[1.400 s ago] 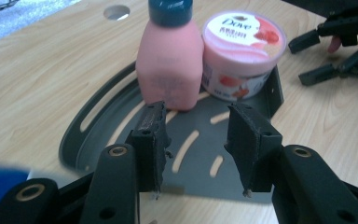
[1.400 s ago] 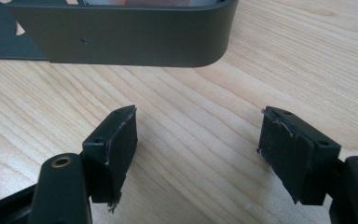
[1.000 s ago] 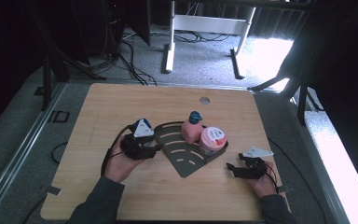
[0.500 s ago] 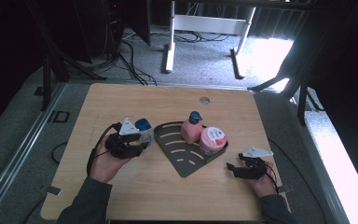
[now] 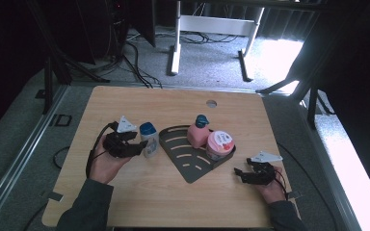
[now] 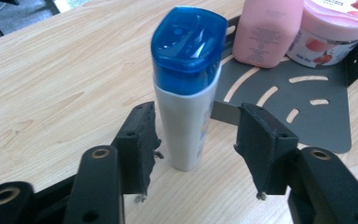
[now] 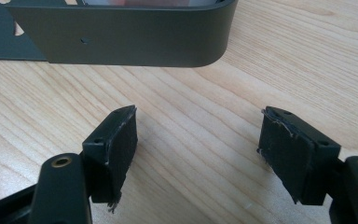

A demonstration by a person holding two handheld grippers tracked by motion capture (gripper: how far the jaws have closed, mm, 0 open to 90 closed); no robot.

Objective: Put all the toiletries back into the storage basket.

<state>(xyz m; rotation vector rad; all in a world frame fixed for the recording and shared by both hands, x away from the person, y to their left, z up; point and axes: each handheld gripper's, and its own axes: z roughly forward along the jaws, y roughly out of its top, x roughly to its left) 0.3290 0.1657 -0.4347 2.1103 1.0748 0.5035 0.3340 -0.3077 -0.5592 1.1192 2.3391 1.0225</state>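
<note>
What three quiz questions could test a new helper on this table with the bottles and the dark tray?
1. True or false: the blue-capped bottle stands on the dark tray.
2. Which sits beside the pink bottle on the tray? A) pink jar B) a spoon
3. Do the left gripper fingers press the blue-capped bottle?

Key: 1 false, it stands on the table. 2 A. 3 No, a gap shows each side; the jaws have just been opening.
</note>
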